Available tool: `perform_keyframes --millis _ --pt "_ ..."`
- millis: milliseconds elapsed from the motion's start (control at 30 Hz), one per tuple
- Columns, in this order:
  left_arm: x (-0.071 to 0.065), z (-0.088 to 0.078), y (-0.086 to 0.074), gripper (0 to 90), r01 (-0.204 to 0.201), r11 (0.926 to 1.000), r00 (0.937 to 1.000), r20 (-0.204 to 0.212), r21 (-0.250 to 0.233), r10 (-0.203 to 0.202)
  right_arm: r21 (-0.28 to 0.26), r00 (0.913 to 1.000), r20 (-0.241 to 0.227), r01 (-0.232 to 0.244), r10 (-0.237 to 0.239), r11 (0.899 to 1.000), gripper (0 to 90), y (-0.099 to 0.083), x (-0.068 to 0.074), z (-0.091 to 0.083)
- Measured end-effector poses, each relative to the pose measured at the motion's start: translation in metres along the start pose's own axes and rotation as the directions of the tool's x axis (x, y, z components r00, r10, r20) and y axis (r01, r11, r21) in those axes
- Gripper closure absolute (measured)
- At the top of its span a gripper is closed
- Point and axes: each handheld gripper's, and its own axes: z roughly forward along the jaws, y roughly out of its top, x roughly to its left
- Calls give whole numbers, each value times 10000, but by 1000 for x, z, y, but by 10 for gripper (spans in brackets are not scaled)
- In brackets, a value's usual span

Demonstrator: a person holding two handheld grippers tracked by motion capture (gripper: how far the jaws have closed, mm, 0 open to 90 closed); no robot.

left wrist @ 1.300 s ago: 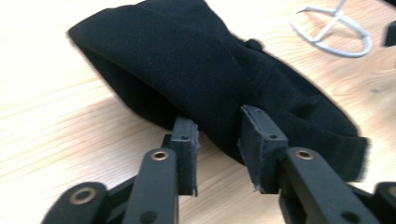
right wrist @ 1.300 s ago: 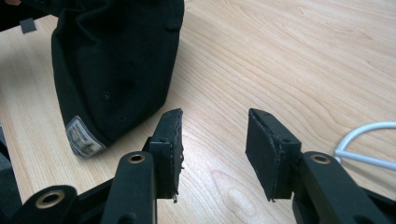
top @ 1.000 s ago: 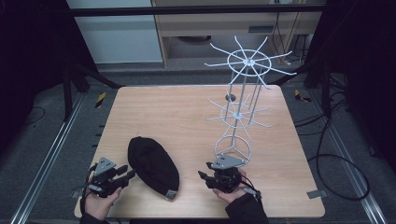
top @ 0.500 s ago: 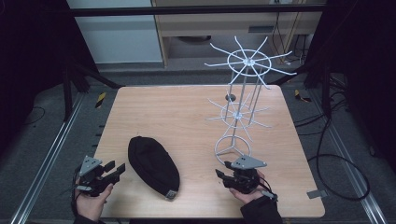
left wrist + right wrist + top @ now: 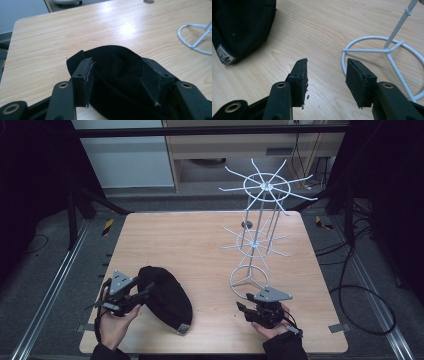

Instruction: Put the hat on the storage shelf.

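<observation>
A black cap lies on the front left of the wooden table, a small label at its near edge. My left gripper is at the cap's left side. In the left gripper view its jaws have just been opening and stand wide apart around the cap's dark fabric, pads not pressing it. My right gripper is open over bare wood at the front right, nothing between its fingers. The cap lies to its left, and the white wire rack's ring base is just ahead on its right.
The white wire rack stands upright on the right half of the table, with two tiers of spokes spreading over it. Its base ring also shows in the left gripper view. Dark frame rails and cables run beside the table.
The left hand swung out to the left, then came back up against the cap's side with wider jaws. The right hand shifted a little right early on, then stayed still.
</observation>
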Motion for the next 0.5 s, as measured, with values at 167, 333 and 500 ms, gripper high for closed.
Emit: perform_keyframes --millis 167,333,500 --pt "-2 21 -2 456 -88 9982 9998 -154 601 97 77 10000 -20 11 -11 10000 520 -1 -1 1" --pt "4 29 -9 658 218 9939 9980 -607 1083 -153 218 9999 -88 99 -97 9997 520 -1 1 4" --pt "16 32 -16 873 483 9887 9982 -425 1421 -426 227 9999 -87 151 -150 9996 521 -1 2 5"
